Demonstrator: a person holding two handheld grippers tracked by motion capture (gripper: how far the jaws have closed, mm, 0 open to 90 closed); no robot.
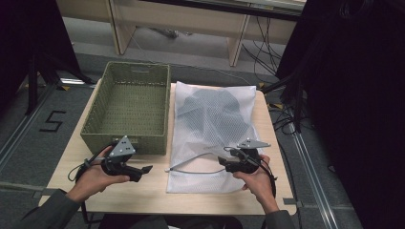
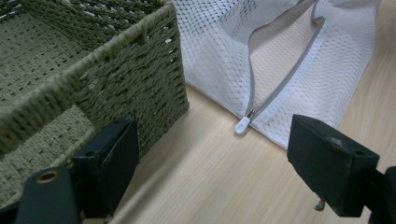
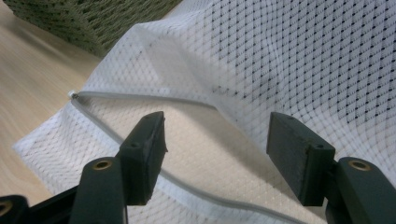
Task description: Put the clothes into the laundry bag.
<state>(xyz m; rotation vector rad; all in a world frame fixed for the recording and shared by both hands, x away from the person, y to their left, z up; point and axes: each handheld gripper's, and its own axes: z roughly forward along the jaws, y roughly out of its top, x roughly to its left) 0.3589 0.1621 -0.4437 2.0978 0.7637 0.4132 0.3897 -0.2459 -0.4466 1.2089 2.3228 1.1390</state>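
While both jaws stand parted and empty, the left hand-held gripper (image 1: 143, 171) hovers over bare desk (image 1: 143, 195) by the zipper pull (image 2: 243, 125), and the right hand-held gripper (image 1: 223, 162) sits over the mesh laundry bag (image 1: 210, 119) at its unzipped mouth, probably to spread it. Dark clothing shows through the mesh. The bag lies flat just beside an empty green woven basket (image 1: 129, 102). Light wood desk; grey floor, cables, black drapes.
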